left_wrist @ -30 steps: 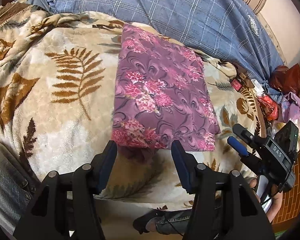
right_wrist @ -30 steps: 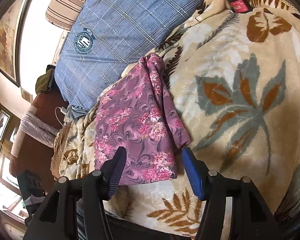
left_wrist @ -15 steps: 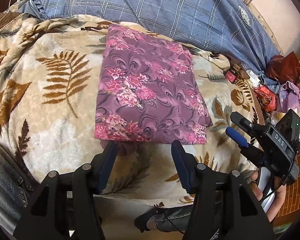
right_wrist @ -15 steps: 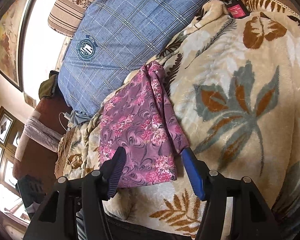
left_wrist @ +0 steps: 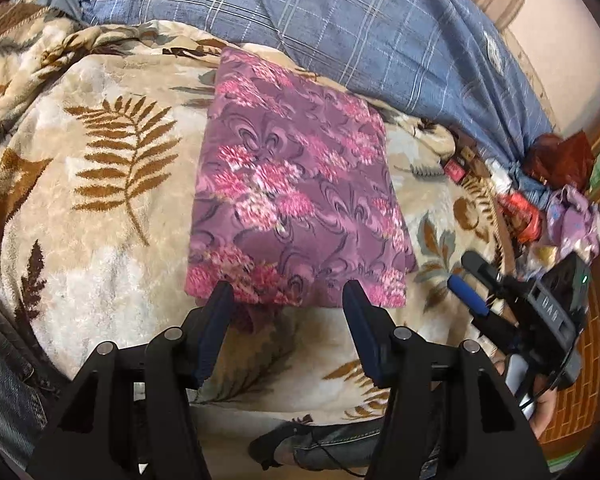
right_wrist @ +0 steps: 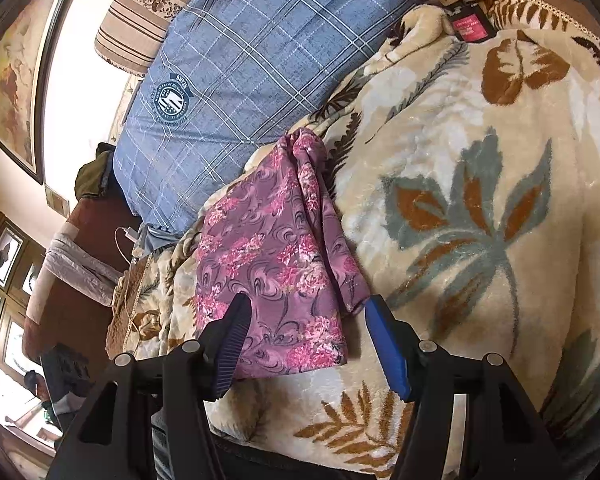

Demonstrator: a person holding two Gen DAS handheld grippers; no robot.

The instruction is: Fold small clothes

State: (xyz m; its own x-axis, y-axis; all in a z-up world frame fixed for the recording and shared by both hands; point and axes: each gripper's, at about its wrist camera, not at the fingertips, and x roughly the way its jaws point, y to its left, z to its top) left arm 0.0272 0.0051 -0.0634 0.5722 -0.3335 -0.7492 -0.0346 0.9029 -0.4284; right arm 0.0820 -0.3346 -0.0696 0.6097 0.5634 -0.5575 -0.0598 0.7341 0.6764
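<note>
Both tongs (left_wrist: 286, 294) (right_wrist: 306, 310) agape (nothing held)

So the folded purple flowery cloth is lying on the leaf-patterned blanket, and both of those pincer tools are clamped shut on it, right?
Not quite. The purple flowery cloth does lie folded on the leaf-patterned blanket, but neither tool grips it. The left gripper and right gripper are both open at its near edge, as each wrist view shows.

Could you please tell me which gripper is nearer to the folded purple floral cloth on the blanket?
Hard to separate; perhaps the left. The left gripper hovers open at the folded purple floral cloth's near edge; the right gripper hovers open at its right corner.
</note>
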